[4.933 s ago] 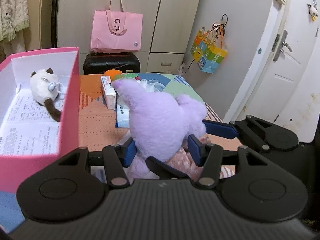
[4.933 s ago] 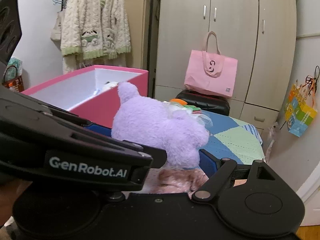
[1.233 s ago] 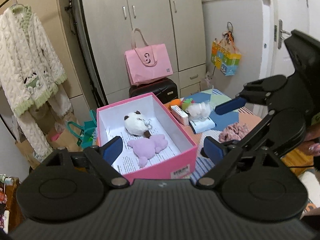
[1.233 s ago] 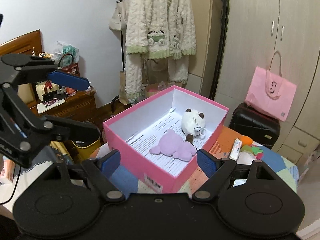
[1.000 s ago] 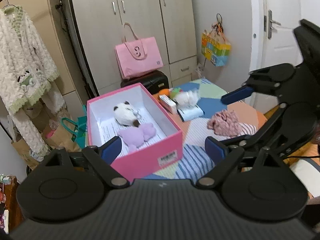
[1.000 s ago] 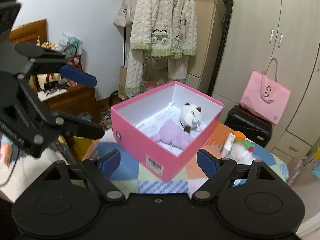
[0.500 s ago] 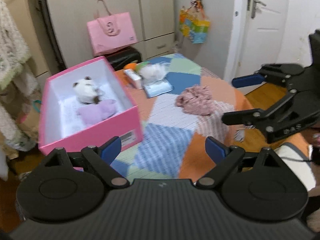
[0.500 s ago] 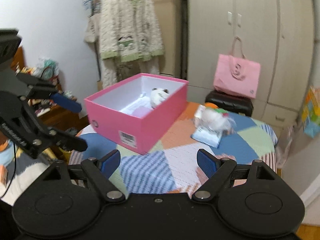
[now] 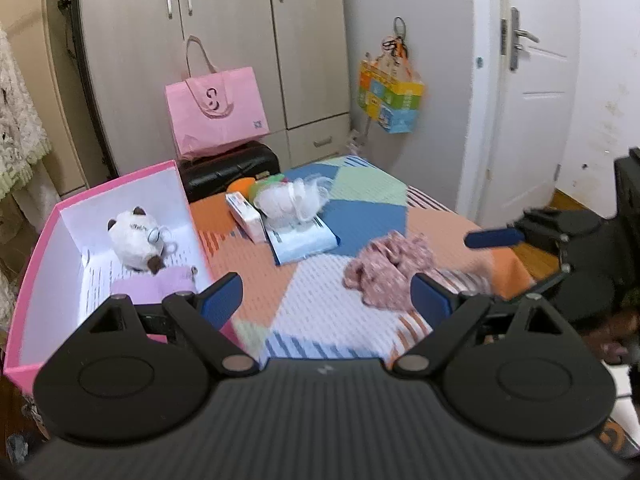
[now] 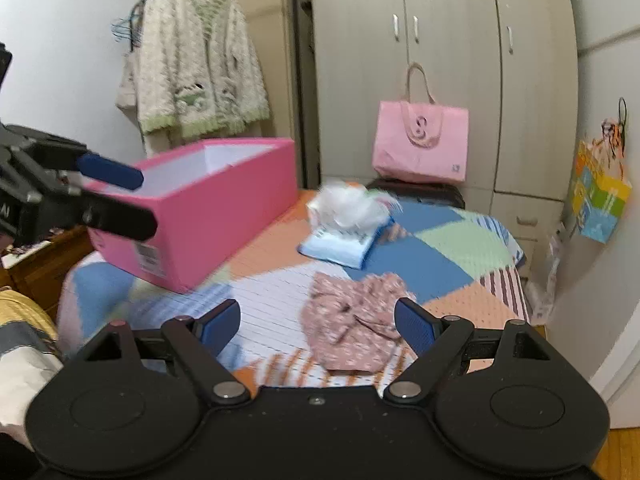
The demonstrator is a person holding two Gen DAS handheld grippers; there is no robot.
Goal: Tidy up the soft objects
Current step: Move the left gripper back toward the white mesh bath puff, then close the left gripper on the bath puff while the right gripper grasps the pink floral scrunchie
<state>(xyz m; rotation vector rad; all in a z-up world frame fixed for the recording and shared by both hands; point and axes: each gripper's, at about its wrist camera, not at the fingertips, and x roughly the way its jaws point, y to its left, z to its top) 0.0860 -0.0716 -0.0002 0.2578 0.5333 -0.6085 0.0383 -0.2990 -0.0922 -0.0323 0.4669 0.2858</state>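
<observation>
From the left wrist, the left gripper (image 9: 326, 294) gapes empty above the quilt (image 9: 320, 312); the pink cloth (image 9: 390, 270) lies near the right edge, box (image 9: 182, 184) left.

From the right wrist, the right gripper (image 10: 318, 322) gapes empty over the cloth (image 10: 352, 336); open quilt separates it from the box (image 10: 224, 216).

Probably a home bedroom: tall wardrobe (image 10: 440, 60), fluffy cardigan (image 10: 200, 68) on hangers, patchwork-covered bed (image 9: 360, 208).

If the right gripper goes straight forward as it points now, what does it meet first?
Probably the pink floral cloth crumpled on the patchwork cover; it lies just ahead between the open fingers of the right gripper. Depth is uncertain.
</observation>
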